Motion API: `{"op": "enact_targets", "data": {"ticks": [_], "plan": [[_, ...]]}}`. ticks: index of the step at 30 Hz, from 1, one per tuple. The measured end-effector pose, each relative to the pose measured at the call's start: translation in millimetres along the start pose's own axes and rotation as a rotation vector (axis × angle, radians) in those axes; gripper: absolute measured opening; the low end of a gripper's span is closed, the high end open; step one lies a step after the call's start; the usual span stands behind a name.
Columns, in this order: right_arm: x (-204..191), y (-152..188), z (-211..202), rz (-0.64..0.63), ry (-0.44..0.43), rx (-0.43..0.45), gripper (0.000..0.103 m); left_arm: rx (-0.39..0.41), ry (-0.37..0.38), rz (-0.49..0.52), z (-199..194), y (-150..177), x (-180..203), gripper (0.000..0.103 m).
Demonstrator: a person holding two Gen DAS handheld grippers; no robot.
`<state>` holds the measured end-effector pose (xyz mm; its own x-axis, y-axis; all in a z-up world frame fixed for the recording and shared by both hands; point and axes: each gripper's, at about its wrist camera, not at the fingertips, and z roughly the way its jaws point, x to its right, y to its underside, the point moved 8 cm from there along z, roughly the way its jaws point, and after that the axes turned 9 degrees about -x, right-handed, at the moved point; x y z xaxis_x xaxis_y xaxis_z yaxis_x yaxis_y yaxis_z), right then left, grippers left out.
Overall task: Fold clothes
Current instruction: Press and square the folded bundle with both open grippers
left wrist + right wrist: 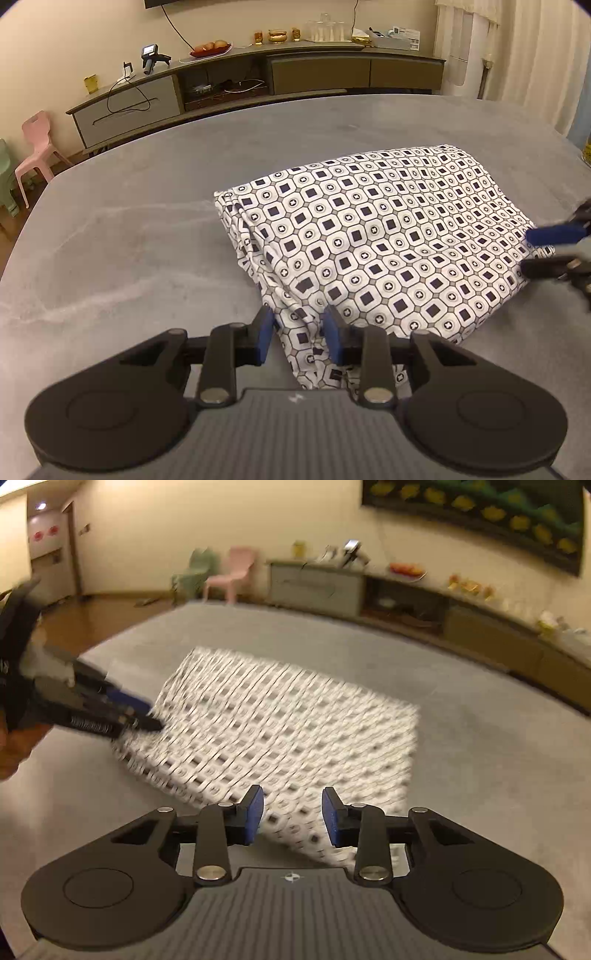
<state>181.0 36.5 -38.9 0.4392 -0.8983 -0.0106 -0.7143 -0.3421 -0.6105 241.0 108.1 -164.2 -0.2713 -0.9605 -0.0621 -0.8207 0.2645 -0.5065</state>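
A folded cloth (373, 236) with a black-and-white geometric print lies on the grey table (129, 240). My left gripper (299, 334) is open at the cloth's near corner, and a fold of fabric lies between its blue pads (264, 334). My right gripper (535, 251) shows at the right edge of the left wrist view, open over the cloth's right edge. The right wrist view is motion-blurred. There the right gripper (293, 814) stands open with the cloth (280, 731) reaching between its fingers. The left gripper (144, 712) sits at the cloth's left corner.
Bare table top (480, 775) surrounds the cloth. Behind the table's far edge runs a long low cabinet (258, 77) with a fruit plate and jars. A pink chair (37, 144) and a green chair (195, 566) stand on the floor. A hand (11, 746) holds the left gripper.
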Motion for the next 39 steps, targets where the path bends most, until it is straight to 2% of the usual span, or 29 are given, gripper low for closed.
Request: {"op": "enact_targets", "data": {"ticks": [4,5,8,12,16,18,22,24,31,32,34,37,39], "plan": [[25,10,14,0.053,0.021,-0.015,0.039,0.002,0.014,-0.006,-3,0,1,0.040],[30,10,12,0.073,0.040,-0.023,0.039,0.011,0.010,-0.004,-6,-1,2,0.040],[43,11,4,0.130,0.093,-0.044,0.039,0.036,-0.005,-0.001,-16,-4,7,0.031],[32,-5,-13,0.126,0.103,-0.014,0.041,0.102,0.077,0.073,-42,-5,39,0.032],[13,-21,-1,0.079,0.103,-0.029,0.041,0.043,0.062,0.179,-27,9,64,0.034],[10,-23,11,0.067,0.112,-0.051,0.041,0.019,0.046,0.197,-17,14,66,0.034],[14,-20,30,0.074,0.116,-0.082,0.041,0.023,0.042,0.178,-8,11,57,0.034],[17,-21,32,0.087,0.115,-0.076,0.045,0.030,0.033,0.166,-2,4,53,0.034],[44,-26,42,0.128,0.155,-0.050,0.046,0.052,0.005,0.092,13,-18,38,0.034],[51,-27,45,0.135,0.167,-0.044,0.046,0.053,0.010,0.082,14,-20,39,0.034],[69,-28,48,0.162,0.182,-0.031,0.054,0.052,0.024,0.059,17,-23,44,0.031],[93,-32,52,0.183,0.193,-0.027,0.055,0.064,0.021,0.075,16,-24,57,0.031],[93,-28,40,0.177,0.190,-0.026,0.055,0.068,0.013,0.067,16,-24,58,0.033]]}}
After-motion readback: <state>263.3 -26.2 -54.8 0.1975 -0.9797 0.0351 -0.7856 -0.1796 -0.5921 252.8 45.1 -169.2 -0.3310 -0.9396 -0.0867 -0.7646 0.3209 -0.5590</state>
